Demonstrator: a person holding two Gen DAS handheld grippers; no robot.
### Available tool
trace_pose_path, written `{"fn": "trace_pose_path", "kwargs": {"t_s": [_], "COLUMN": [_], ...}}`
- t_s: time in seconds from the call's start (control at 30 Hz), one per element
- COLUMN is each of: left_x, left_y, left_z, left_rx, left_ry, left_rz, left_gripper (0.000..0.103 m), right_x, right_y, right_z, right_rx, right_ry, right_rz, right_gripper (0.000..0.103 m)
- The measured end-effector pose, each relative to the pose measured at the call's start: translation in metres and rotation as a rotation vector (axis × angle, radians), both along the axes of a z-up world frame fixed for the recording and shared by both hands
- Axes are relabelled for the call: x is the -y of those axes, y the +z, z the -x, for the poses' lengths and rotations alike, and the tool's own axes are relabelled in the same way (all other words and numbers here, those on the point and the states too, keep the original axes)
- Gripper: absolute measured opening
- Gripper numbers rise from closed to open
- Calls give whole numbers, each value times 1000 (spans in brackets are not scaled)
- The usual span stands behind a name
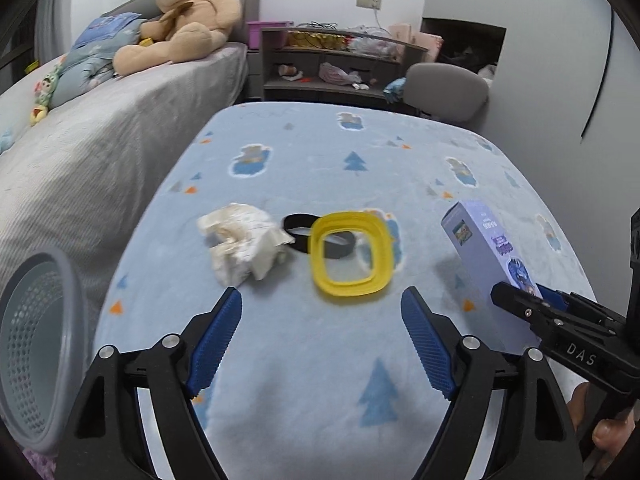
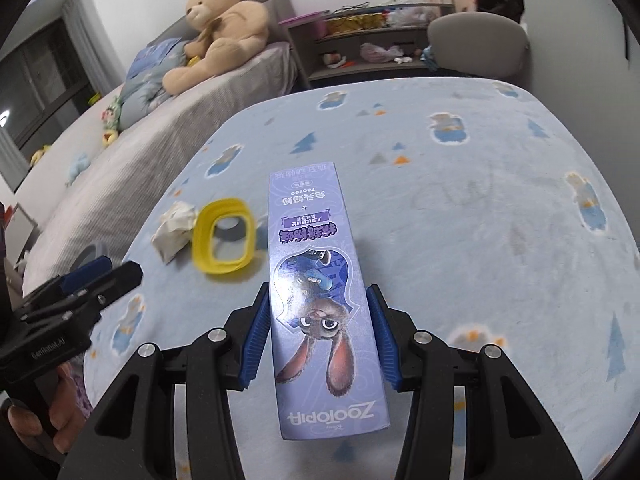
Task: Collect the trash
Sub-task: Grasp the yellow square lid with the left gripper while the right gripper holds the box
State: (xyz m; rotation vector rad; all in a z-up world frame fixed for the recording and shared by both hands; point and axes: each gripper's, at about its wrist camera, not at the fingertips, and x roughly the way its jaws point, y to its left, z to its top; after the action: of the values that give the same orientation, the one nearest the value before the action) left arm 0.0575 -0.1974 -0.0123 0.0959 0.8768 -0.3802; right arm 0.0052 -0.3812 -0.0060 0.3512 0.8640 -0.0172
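Observation:
My right gripper (image 2: 318, 300) is shut on a long purple Zootopia box (image 2: 318, 280), held above the blue blanket-covered table (image 2: 480, 220); the box also shows in the left wrist view (image 1: 486, 264). My left gripper (image 1: 322, 300) is open and empty, just in front of a crumpled white tissue (image 1: 240, 244), a yellow square ring (image 1: 350, 258) and a black band (image 1: 316, 236) that lies partly behind the ring. In the right wrist view the tissue (image 2: 174, 232) and the yellow ring (image 2: 224, 240) lie left of the box.
A grey perforated basket (image 1: 36, 352) stands at the table's left edge, low in the left wrist view. A bed (image 1: 100, 152) with a teddy bear (image 1: 184, 20) runs along the left. A cluttered shelf (image 1: 336, 64) and a grey chair (image 1: 446, 88) stand beyond the table.

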Motion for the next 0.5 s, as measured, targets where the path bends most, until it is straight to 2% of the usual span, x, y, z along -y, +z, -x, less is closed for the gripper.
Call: {"fn": "trace_pose_path", "kwargs": {"t_s": [0.2,0.5], "left_x": [26,47], "left_y": [-24,-51], "left_z": [-27,-54], "left_rx": [-90,-134], "left_ry": [-22,-5], "left_rz": [4,-41], "left_gripper": [79,79], "right_x": [18,29], "right_y": [-4,-12], "right_z": [-9,-18], "right_rx": [15,15], "right_ry": [-30,-38], "right_rz": [-55,-96], "right_gripper": [46,46]}}
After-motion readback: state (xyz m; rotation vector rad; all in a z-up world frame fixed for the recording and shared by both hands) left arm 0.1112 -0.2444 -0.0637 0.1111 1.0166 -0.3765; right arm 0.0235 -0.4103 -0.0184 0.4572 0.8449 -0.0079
